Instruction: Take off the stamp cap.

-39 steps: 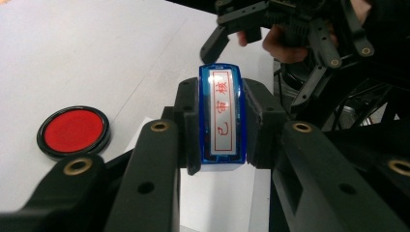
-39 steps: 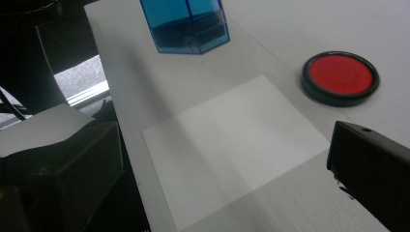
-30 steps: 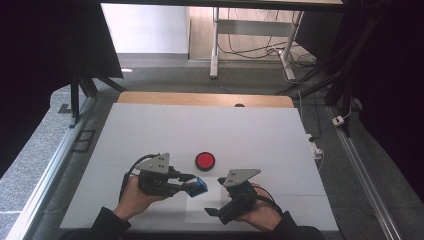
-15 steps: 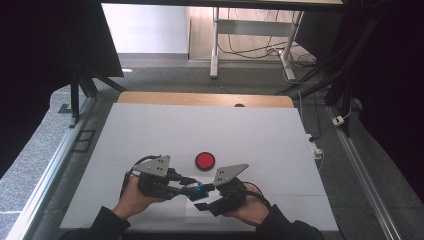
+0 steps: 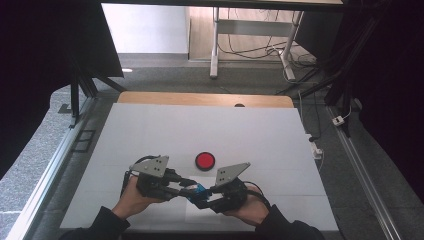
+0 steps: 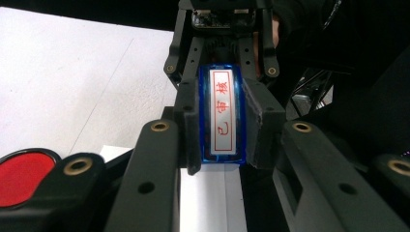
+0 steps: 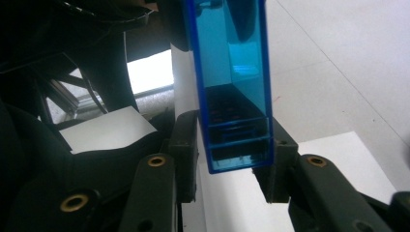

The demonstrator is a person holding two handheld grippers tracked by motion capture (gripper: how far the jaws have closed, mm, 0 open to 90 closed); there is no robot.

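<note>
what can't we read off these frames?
- Translucent blue plastic stamp: too small in the high view, between left hand-held gripper and right hand-held gripper.
- Stamp's upper end: cut off by the right gripper view's top edge.
- Round red pad: cut by the left gripper view's edge and jaw.

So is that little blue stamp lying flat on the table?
No, the blue stamp is held up off the table, between the left hand-held gripper pads.

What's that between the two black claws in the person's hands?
A blue stamp, gripped by both the left gripper and right gripper; the left gripper view shows its red-lettered face.
</note>
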